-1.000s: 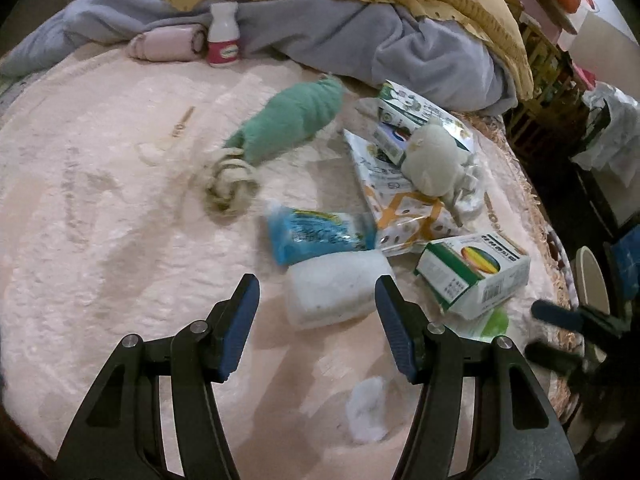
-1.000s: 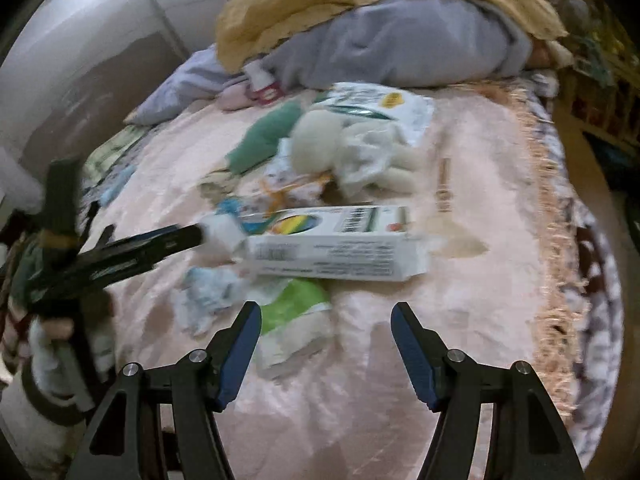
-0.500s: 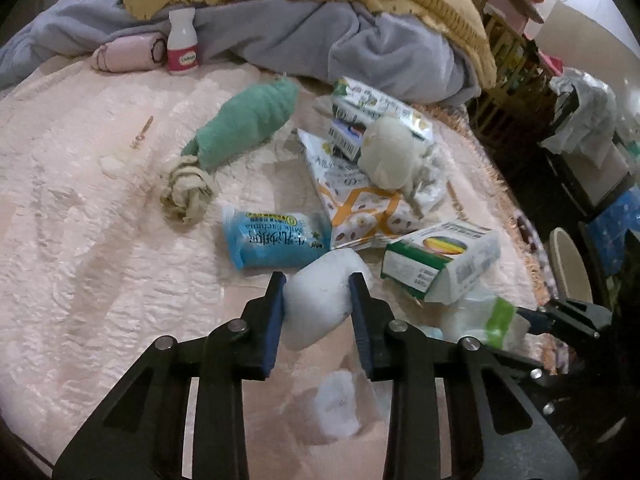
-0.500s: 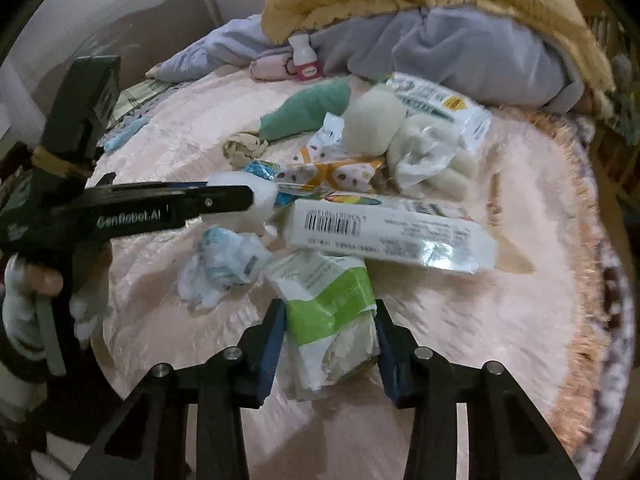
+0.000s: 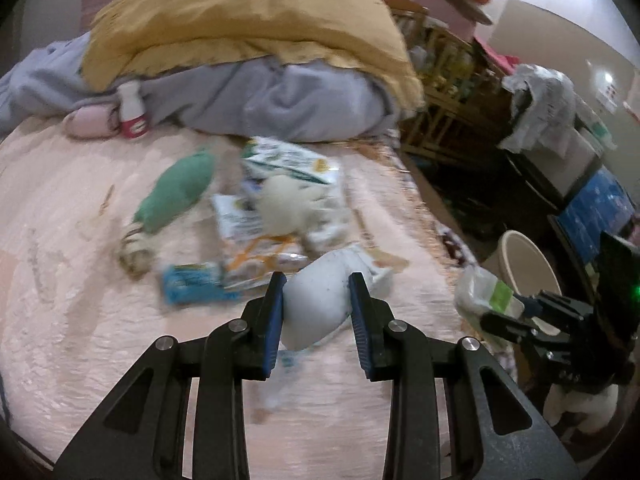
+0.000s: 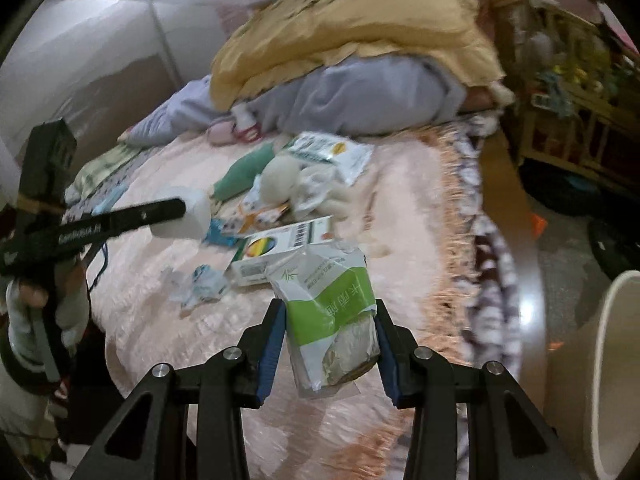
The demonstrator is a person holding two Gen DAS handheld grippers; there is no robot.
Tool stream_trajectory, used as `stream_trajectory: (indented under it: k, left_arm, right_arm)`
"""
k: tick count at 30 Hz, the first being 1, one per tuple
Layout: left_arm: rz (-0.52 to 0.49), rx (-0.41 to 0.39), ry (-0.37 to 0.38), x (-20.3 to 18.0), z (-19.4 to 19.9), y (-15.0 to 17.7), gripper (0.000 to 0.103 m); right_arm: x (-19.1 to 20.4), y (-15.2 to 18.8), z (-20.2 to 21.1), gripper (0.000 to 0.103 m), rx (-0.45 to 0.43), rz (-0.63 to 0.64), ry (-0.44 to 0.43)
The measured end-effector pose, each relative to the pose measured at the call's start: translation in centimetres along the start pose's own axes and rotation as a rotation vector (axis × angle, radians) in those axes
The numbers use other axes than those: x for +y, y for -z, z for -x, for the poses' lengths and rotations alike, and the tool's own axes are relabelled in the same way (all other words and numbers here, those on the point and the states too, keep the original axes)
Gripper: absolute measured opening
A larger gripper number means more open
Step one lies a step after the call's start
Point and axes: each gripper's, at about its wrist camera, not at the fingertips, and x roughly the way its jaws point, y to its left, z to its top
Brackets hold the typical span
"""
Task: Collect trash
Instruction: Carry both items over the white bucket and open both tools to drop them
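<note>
A pink bed [image 5: 80,320] is strewn with wrappers. A white wad [image 5: 316,300] is clamped in the left tool [image 5: 316,312], a green-and-white packet [image 6: 332,320] in the right tool [image 6: 330,340]. A crumpled tissue [image 6: 200,284] and boxed carton [image 6: 276,252] are seen clearly only from the right wrist.

The room is dimly and warmly lit. A bright ceiling glow is seen at the left wrist view's upper right. Heavy motion blur smears the litter on the bed [image 5: 72,320]. Straight lines are bent by fisheye distortion, and corners are vignetted black.
</note>
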Motion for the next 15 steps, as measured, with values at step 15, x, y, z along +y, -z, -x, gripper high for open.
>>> stream_trajectory:
  k: [15]
  left_arm:
    - [-0.165, 0.015, 0.085, -12.7, -3.7, -0.8, 0.029]
  right_arm:
    - [-8.1, 1.5, 6.5, 0.041, -0.105, -0.13, 0.184]
